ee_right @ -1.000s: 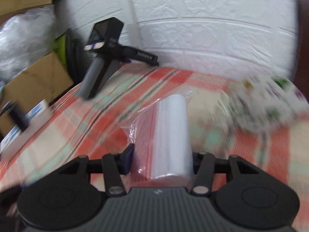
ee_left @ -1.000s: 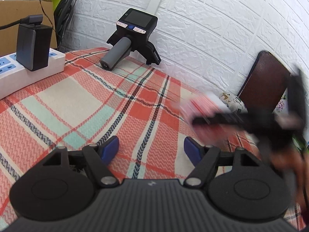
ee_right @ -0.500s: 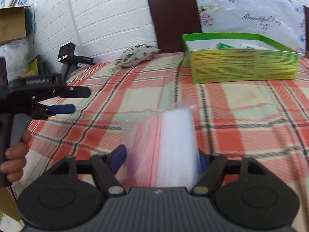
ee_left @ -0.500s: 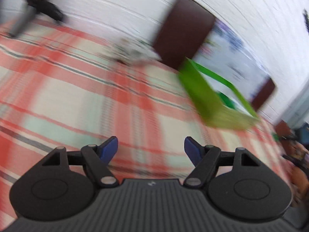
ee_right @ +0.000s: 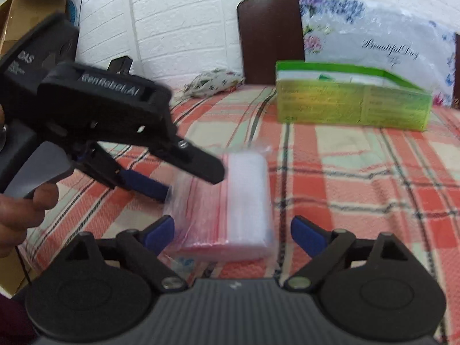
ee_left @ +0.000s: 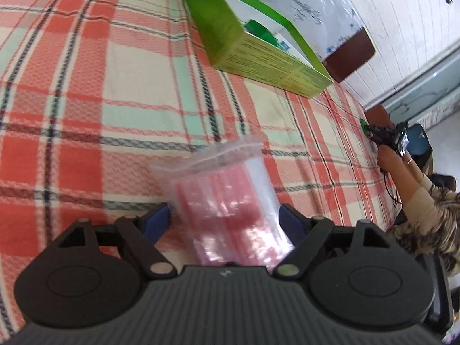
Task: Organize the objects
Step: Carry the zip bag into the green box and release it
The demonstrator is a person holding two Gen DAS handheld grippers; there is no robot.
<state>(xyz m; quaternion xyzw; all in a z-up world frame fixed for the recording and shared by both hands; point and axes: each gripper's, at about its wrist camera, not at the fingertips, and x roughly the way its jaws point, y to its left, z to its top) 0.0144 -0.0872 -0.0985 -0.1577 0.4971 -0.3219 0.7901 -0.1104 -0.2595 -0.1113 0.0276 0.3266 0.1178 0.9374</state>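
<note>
A clear plastic packet of red-striped zip bags (ee_right: 230,201) lies on the plaid tablecloth. My right gripper (ee_right: 231,231) is open, its blue pads on either side of the packet without touching it. My left gripper (ee_left: 224,221) is open with the same packet (ee_left: 227,198) between its fingers; whether they touch it I cannot tell. In the right wrist view the left gripper (ee_right: 178,178) comes in from the left, its fingers at the packet's left side. A green open box (ee_right: 350,100) stands behind, against the wall.
A small floral cloth pouch (ee_right: 212,82) lies at the back near a brown chair back (ee_right: 270,37). A cardboard box (ee_right: 26,14) stands far left. In the left wrist view another person's hand with a device (ee_left: 394,143) is at the table's right edge.
My right gripper has opened and let go of the packet, which now lies on the cloth. My left gripper has swung over from the far left and reached around the packet.
</note>
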